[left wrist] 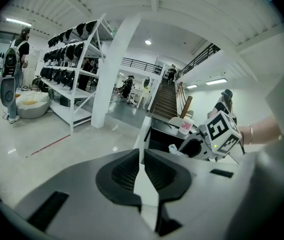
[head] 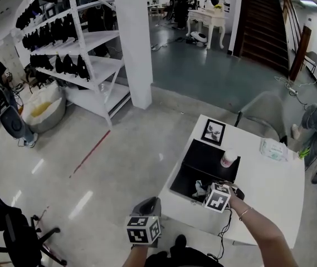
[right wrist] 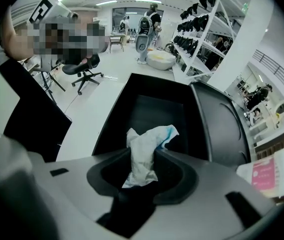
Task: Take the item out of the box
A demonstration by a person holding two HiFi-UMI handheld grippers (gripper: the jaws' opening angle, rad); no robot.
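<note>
A black box (head: 181, 183) stands open on the white table (head: 269, 196), its lid (right wrist: 216, 124) laid back. Inside it lies a crumpled white item with a blue edge (right wrist: 145, 149), also visible in the head view as the white item (head: 199, 189). My right gripper (right wrist: 142, 158) reaches into the box and its jaws pinch the item's lower part. In the head view the right gripper (head: 204, 192) sits at the box's near end. My left gripper (left wrist: 142, 154) is shut on nothing and hangs off the table's near-left corner (head: 149, 202).
A pink-labelled cup (head: 228, 158), a framed picture (head: 213, 131) and a pack of wipes (head: 273, 149) sit on the table. A grey chair (head: 267, 113) stands behind it. White shelves (head: 74, 43), a pillar (head: 136, 43) and an office chair (head: 13, 232) stand to the left.
</note>
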